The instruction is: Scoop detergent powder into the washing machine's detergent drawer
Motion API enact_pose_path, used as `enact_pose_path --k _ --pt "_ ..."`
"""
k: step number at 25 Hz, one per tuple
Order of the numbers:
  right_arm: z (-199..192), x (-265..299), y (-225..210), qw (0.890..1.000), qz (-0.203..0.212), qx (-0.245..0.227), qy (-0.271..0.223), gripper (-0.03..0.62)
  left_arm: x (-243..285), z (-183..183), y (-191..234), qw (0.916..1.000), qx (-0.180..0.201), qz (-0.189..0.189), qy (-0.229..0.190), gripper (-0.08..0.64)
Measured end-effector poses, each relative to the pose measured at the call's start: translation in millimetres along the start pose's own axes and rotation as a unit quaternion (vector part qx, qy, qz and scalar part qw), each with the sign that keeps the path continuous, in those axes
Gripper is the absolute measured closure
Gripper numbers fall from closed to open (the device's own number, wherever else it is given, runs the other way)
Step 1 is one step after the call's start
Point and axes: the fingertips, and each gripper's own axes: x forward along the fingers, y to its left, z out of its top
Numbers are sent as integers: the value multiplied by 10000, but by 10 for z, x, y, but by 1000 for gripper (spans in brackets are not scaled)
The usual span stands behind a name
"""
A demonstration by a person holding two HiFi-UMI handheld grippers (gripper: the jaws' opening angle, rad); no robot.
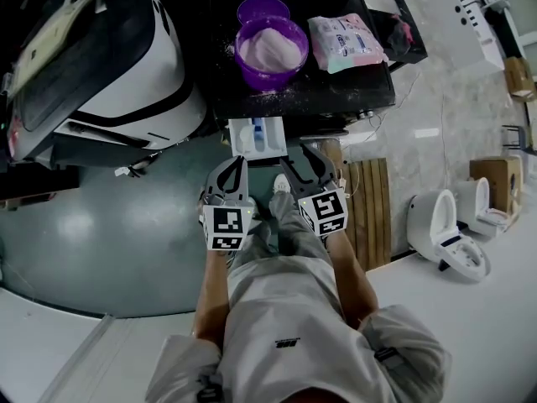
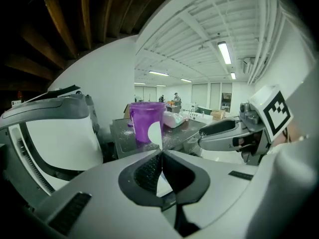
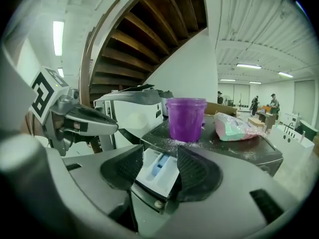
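We log: dark top (image 1: 357, 86) | on it: purple tub (image 1: 270, 53) of powder | smaller purple container (image 1: 263, 9) behind | pastel bag (image 1: 346, 42) beside | spilled grains (image 1: 252, 99)

To my left lies a glossy grey-green floor (image 1: 126, 242), to my right a slatted wooden pallet (image 1: 369, 217) and white porcelain toilets (image 1: 445, 238), under long fluorescent ceiling strips (image 2: 224, 52).

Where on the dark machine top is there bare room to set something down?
Front strip of the top, between the purple bowl and the edge above the drawer, dusted with powder; widest at the front right, below the detergent bag. Crowded at the back: bowl, bag and a smaller purple container sit close.
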Motion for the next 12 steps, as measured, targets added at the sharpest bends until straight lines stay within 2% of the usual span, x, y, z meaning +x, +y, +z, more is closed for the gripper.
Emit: enact_pose_path --k 4,12 --pt "86 -177 9 9998 -175 -44 -102 377 -90 81 -76 9999 49 -103 -120 545" --pt "242 -449 81 9993 -260 -82 -258 377 -180 243 -132 9988 150 -258 -389 545"
